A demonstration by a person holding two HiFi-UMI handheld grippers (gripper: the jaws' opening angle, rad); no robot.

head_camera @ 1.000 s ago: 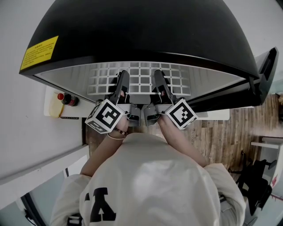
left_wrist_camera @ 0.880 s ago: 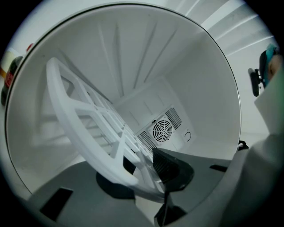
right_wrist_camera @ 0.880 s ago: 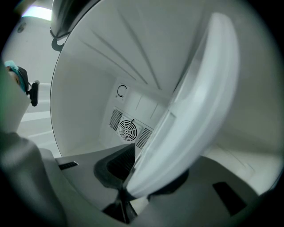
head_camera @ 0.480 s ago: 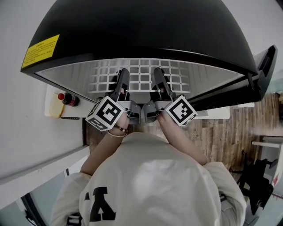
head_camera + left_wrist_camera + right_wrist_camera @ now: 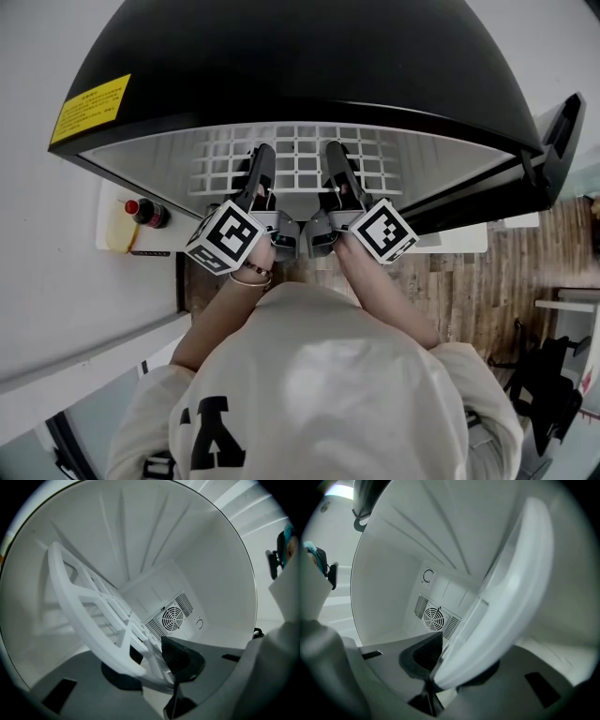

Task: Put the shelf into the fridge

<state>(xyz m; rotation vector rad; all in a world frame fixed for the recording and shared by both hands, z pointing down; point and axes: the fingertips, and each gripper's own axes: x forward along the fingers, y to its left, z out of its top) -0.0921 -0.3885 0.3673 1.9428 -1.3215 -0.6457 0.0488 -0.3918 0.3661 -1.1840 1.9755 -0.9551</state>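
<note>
My left tongs and right tongs pinch the grid shelf; pushing unevenly, I could jam it in the fridge.

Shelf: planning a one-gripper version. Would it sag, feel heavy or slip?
Probably stiff: the shelf is a moulded white grid and shows no sag with the left gripper and right gripper pinching only its near edge. Likely light, being mostly openings. Its smooth plastic might slip in the grip.

Indoor room, perhaps a kitchen, black fridge, wood-plank floor
</note>
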